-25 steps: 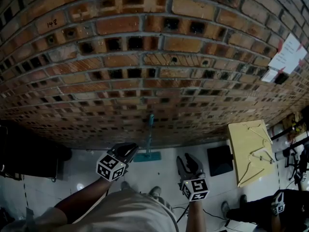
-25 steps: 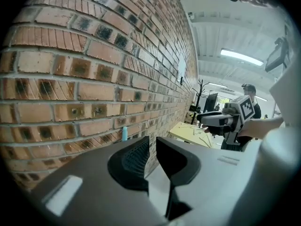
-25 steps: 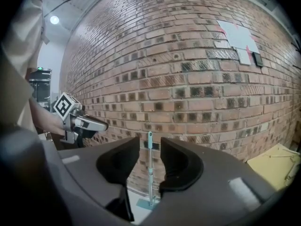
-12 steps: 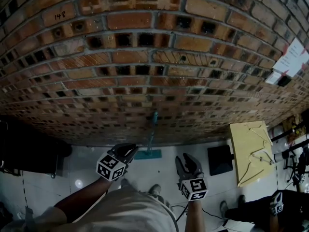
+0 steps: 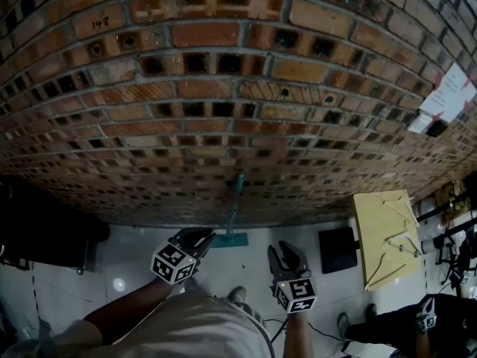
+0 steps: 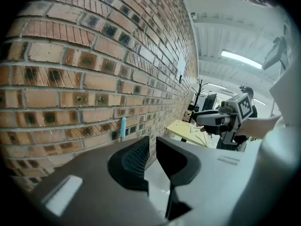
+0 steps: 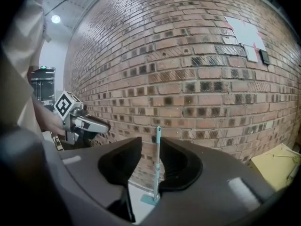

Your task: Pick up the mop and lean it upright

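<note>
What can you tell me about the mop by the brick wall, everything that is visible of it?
The mop has a thin, straight handle, light teal with a paler lower part, and a flat rectangular teal head. The material may be metal or plastic; I cannot tell which. It stands almost upright: the head lies flat on the white floor, and the top of the handle leans against the brick wall. Only the floor and the wall touch it.

One mop (image 5: 236, 203), two tongs (image 5: 200, 236) (image 5: 288, 249), one brick wall (image 5: 223, 88), one yellow board (image 5: 387, 237).
</note>
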